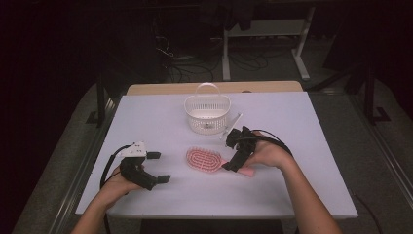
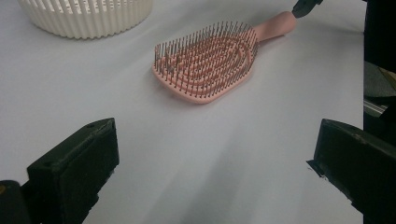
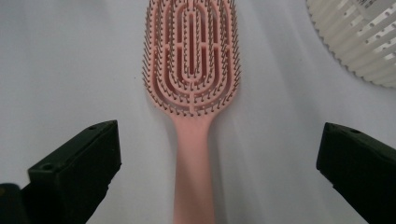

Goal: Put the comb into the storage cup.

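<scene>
A pink hairbrush [image 1: 204,160] lies bristles up near the middle of the white table [image 1: 292,190], its handle pointing right. My right gripper [image 1: 231,152] is open at the handle end. In the right gripper view the jaws of my right gripper [image 3: 217,168] stand wide apart on either side of the brush handle [image 3: 194,158] and do not touch it. My left gripper [image 1: 159,167] is open at the table's left with nothing in it. Its own view looks past my left gripper [image 2: 217,163] to the hairbrush [image 2: 208,63] farther off.
A white slatted basket [image 1: 207,114] with an upright handle stands behind the brush and looks empty. The basket [image 2: 88,18] also shows in the left gripper view, and the basket [image 3: 359,42] in the right gripper view. A wooden strip runs along the table's far edge.
</scene>
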`<state>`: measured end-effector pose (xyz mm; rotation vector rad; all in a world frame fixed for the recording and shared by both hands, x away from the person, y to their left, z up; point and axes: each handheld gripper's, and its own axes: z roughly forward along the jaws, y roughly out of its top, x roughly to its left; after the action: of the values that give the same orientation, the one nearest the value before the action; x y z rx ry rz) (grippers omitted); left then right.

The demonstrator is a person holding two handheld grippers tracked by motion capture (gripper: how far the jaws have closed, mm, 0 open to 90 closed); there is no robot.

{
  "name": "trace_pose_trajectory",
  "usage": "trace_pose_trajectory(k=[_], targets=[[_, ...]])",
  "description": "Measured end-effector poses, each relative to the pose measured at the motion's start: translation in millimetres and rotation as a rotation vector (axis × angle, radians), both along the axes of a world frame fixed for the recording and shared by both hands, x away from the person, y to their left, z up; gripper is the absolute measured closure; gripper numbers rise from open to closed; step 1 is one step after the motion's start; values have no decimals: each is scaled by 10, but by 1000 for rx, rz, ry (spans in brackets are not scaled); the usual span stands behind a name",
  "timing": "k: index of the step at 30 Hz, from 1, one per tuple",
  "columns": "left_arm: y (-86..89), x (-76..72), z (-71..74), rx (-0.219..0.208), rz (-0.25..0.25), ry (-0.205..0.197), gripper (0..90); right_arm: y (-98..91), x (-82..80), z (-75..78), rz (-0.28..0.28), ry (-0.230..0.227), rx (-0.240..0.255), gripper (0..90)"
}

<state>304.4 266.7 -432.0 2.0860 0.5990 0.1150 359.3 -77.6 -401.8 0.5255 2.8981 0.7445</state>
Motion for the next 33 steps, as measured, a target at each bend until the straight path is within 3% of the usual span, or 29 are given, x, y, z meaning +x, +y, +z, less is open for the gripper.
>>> trace_pose_trajectory(k=[12,19,33], targets=[[-3,-1,-2,1,-1,0,2,60,5,-99,18,12,-64,6],[-4,-4,0,2,0,0,2,101,-7,-148,43,28,-102,67],[-4,-4,-2,2,0,0,2,171,-4,-229,39,64,-145,244]])
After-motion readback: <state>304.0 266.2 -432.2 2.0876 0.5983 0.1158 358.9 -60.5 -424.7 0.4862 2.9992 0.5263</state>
